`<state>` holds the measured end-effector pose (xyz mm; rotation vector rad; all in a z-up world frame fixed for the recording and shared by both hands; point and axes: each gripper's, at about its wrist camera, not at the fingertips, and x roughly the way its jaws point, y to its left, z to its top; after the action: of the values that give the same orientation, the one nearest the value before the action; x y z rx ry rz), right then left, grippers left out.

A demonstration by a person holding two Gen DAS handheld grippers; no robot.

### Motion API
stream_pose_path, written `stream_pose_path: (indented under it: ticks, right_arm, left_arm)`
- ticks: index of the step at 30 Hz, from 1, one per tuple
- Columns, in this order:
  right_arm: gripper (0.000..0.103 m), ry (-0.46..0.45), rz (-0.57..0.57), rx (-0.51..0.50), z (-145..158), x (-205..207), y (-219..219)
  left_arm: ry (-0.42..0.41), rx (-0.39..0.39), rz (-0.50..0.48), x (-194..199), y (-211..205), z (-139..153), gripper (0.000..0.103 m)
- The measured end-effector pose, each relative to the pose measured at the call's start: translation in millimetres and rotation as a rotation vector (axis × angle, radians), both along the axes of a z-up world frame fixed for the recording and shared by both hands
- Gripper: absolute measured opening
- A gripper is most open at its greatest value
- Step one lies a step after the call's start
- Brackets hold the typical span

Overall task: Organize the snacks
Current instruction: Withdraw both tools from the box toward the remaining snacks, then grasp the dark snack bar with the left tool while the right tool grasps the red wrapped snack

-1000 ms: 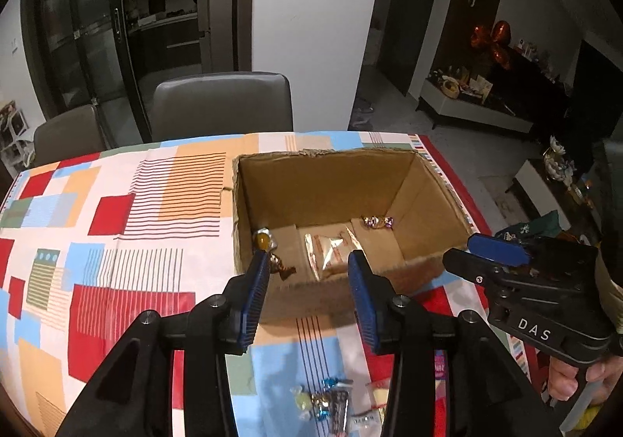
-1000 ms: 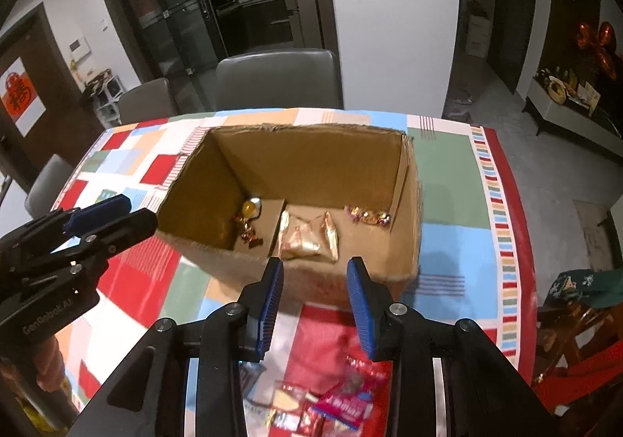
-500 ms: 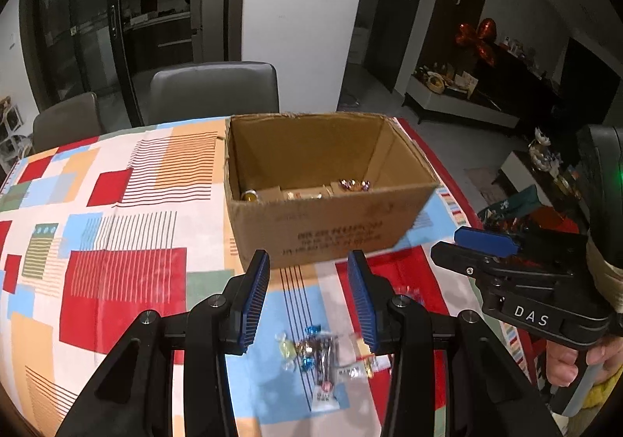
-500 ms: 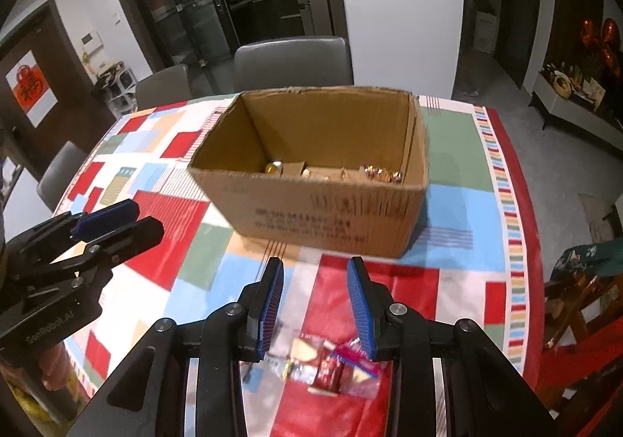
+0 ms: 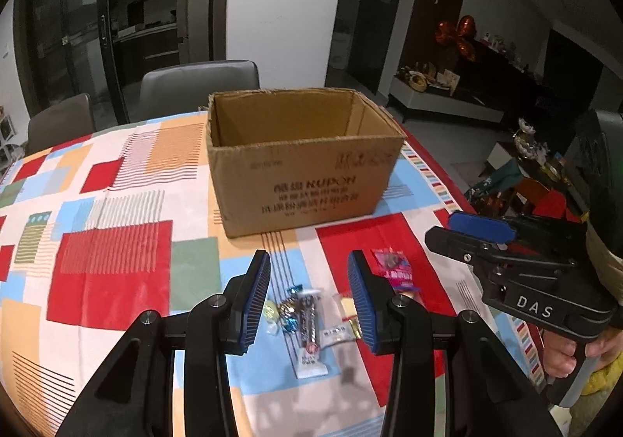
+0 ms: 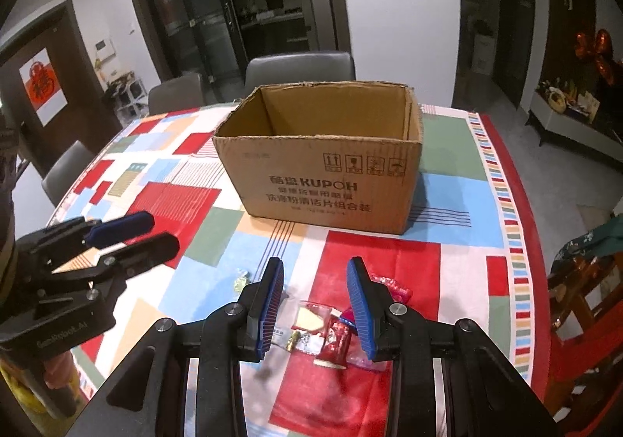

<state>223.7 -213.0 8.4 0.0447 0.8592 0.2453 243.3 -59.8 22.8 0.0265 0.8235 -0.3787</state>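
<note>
Left gripper [image 5: 308,296] and right gripper [image 6: 316,304]: both wide open, empty, above loose snacks [image 5: 307,314] on counter [image 5: 117,258]. I risk pinching several overlapping wrappers together, short of the box [image 6: 323,168].

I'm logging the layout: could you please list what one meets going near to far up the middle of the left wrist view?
Left gripper → loose snack packets → cardboard box → grey chair.
</note>
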Motion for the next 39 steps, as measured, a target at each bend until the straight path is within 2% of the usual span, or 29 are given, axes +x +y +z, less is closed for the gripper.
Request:
stream_pose_path:
  ticks: [9,15,25,39]
  right_arm:
    - [0.035,-0.022,0.009,-0.018,-32,-24,3]
    - [0.035,0.025,0.015,-0.010,-60,-32,3]
    - [0.035,0.088,-0.016,0.021,-91,-28,-3]
    - [0.035,0.174,-0.047,0.062,-125,-6,-8]
  left_arm:
    - [-0.008,0.011,-0.013,-27,2,-37,0.040]
    - [0.037,0.014,-0.026,-32,0,-64,0.036]
    - [0.135,-0.014,-0.052,-20,-4,-100,0.028]
    - [0.220,-0.015,-0.041,11,-11,-136,0.022]
